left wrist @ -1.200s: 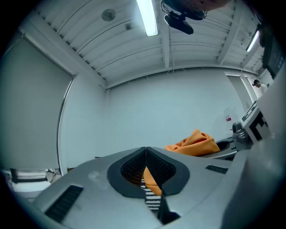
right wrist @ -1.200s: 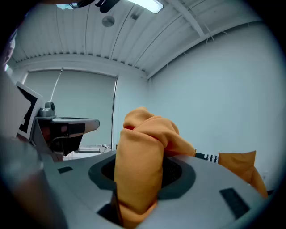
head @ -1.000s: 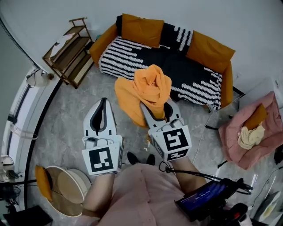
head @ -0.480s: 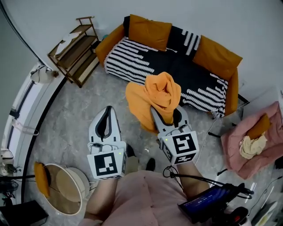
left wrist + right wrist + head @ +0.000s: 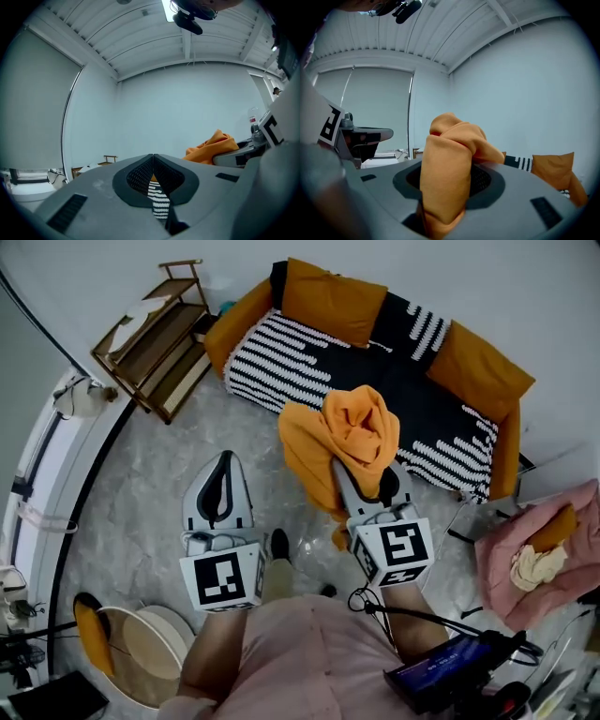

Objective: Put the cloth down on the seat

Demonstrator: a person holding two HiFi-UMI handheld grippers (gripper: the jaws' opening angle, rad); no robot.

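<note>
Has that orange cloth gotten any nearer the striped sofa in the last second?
Yes, slightly. The orange cloth, clamped in the right gripper, has edged forward toward the black-and-white striped sofa, overlapping more of its front edge.

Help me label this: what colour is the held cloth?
Plain orange cloth; clearest in the head view.

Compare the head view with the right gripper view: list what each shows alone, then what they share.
Head view only: the pink chair and the grey floor. Right gripper view only: the ribbed ceiling. Both: the right gripper shut on the orange cloth, with the striped sofa beyond it.
</note>
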